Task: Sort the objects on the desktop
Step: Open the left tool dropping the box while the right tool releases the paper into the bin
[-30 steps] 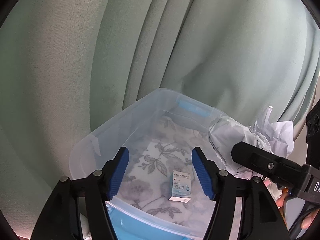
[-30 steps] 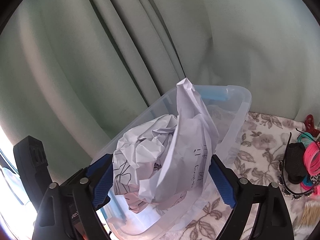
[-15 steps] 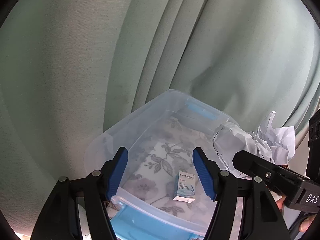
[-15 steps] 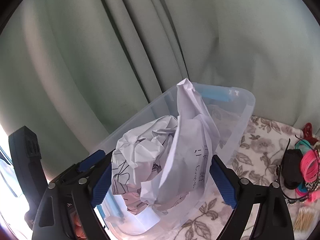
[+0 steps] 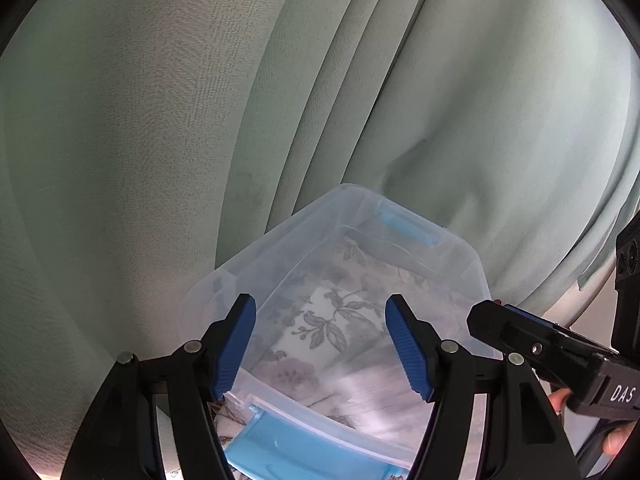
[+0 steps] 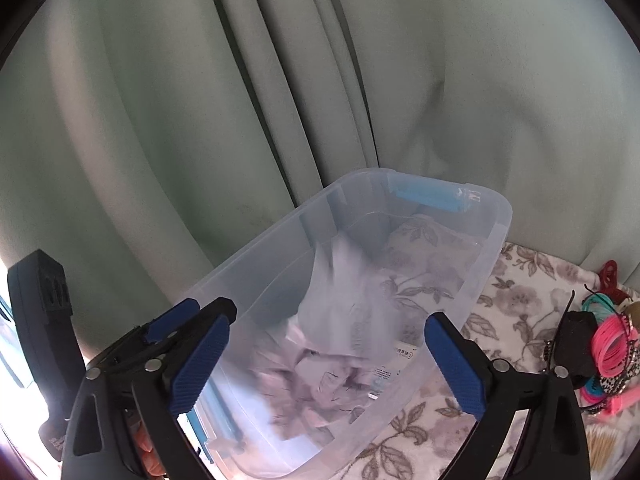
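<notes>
A pale green curtain [image 6: 160, 120] was seen behind a clear plastic bin [image 6: 486, 256] standing on the floral-covered counter [image 6: 516, 304]. Crumpled paper [image 6: 344, 320], blurred, was seen inside the bin, free of the pads. The right hand-held gripper [image 6: 326, 364] was opening wide above it. The left hand-held gripper [image 5: 320, 346] was held partly open, empty, over the bin. Hair bands [image 6: 612, 340] lay beside it.
</notes>
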